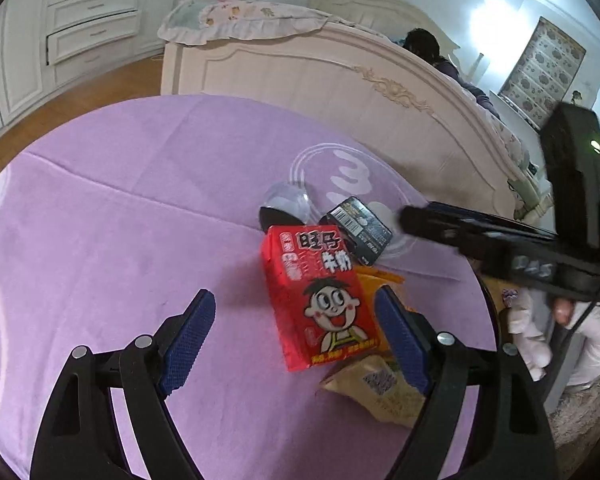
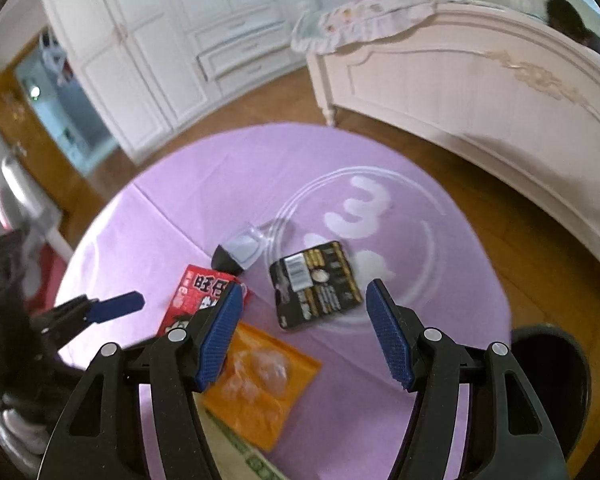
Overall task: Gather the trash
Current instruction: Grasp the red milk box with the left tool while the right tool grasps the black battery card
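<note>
On the round purple table point(image 1: 120, 220) lies a red milk carton point(image 1: 320, 300), between the open fingers of my left gripper point(image 1: 296, 336) and nearer the right pad, which does not press on it. Behind the carton are a black packet point(image 1: 360, 230), a clear cup with a black lid point(image 1: 286, 204), an orange packet point(image 1: 384, 280) and a beige packet point(image 1: 380, 388). My right gripper point(image 2: 304, 332) hangs open over the cloth. The black packet point(image 2: 316, 284) lies just beyond its tips, and the orange packet point(image 2: 260, 380) sits under its left finger. Behind that finger the red carton point(image 2: 196, 296) is half hidden.
A pale bed footboard point(image 1: 340, 92) stands close behind the table, with a person on the bed point(image 1: 424, 44). White wardrobes point(image 2: 160, 40) line the far wall above wood floor. A dark round bin point(image 2: 552, 364) sits by the table's right edge. A white sleeve point(image 1: 540, 332) holds the right gripper.
</note>
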### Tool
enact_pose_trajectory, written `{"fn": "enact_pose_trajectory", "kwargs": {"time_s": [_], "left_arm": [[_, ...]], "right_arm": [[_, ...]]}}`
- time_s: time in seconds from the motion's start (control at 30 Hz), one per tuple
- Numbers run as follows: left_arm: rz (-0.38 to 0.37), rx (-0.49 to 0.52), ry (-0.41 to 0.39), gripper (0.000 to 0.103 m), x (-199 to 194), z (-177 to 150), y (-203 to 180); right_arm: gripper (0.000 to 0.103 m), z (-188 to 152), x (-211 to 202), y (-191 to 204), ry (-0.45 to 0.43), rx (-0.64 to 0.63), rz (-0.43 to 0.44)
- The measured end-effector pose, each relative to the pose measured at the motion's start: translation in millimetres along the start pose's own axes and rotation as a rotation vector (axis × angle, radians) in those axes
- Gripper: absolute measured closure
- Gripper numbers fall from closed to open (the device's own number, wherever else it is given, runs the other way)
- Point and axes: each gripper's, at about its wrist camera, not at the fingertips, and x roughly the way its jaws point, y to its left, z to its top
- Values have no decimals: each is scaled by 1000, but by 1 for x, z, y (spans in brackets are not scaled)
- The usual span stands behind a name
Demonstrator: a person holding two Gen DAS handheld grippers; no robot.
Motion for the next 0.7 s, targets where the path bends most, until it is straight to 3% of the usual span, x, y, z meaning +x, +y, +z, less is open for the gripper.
{"fn": "enact_pose_trajectory", "kwargs": {"time_s": [0.4,0.47,0.57,0.7], "left_arm": [[25,64,27,25,23,3,-5],[6,62,21,30,21,2,-2],[-21,74,18,47,17,2,0],[8,82,2,48,10,1,8]], "right_arm": [[38,9,45,20,69,-74,-86],[38,9,49,21,77,-86,-101],[38,8,56,17,82,-77,-99],[37,6,65,23,88,-125,-143]]}}
